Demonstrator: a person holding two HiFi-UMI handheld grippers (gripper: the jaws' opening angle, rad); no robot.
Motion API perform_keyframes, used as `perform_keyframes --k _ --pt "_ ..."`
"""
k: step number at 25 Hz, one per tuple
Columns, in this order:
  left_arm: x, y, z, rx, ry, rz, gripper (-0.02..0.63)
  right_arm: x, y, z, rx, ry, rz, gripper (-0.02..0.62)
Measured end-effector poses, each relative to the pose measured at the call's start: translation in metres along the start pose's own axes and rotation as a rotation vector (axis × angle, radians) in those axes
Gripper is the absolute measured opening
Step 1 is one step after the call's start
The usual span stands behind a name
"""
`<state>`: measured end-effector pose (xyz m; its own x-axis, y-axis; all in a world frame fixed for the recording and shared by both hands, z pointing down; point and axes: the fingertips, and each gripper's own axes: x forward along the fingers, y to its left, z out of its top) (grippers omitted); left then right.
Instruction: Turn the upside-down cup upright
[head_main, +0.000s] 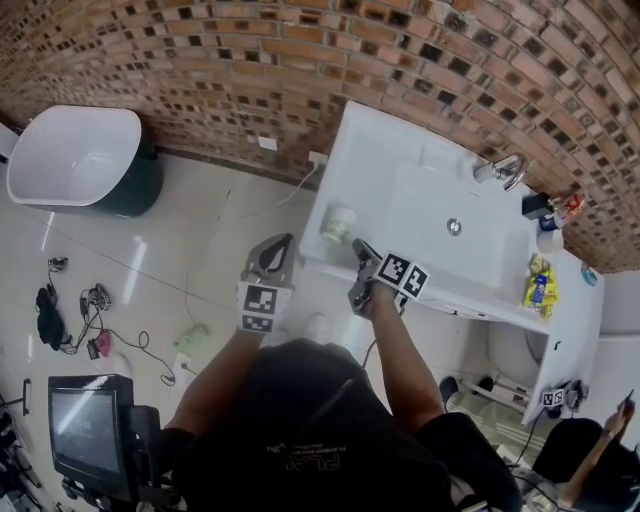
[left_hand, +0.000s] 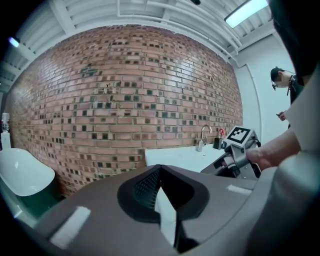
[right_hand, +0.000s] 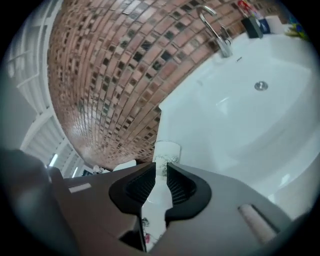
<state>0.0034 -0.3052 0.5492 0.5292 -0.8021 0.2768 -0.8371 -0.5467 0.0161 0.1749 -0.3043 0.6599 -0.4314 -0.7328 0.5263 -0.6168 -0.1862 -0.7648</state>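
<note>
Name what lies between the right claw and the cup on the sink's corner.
Nothing stands between them. The right gripper view shows the cup just beyond the right claw, with only the bare white sink around it.

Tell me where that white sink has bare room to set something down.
Bare: the basin between cup and tap, and the back ledge left of the tap. Crowded: the right end, with bottles, and the front-left corner, with cup and right tongs.

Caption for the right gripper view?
Right gripper, jaws slightly apart, facing the cup on the edge of the white sink, brick wall behind.
</note>
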Motion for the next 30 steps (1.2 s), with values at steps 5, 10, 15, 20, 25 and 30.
perform_keyframes --k 5,10,15,20,25,30 --pt "0.0 0.009 -0.006 -0.016 0.014 0.013 -0.002 0.023 -0.006 0.016 0.163 0.093 0.044 0.177" --pt "0.002 0.015 -0.009 -0.03 0.021 0.026 -0.002 0.04 -0.014 0.036 0.243 0.143 0.061 0.272" --pt "0.002 0.018 -0.009 -0.03 0.031 0.032 -0.002 0.06 -0.013 0.037 0.237 0.222 0.052 0.31" --pt "-0.001 0.021 -0.017 -0.037 0.056 0.04 -0.002 0.074 -0.014 0.034 0.22 0.277 0.034 0.325" --pt "-0.001 0.024 -0.022 -0.052 0.062 0.041 -0.002 0.087 -0.017 0.033 0.219 0.312 0.028 0.33" --pt "-0.002 0.026 -0.029 -0.062 0.083 0.043 -0.002 0.091 -0.018 0.032 0.233 0.333 0.036 0.316"
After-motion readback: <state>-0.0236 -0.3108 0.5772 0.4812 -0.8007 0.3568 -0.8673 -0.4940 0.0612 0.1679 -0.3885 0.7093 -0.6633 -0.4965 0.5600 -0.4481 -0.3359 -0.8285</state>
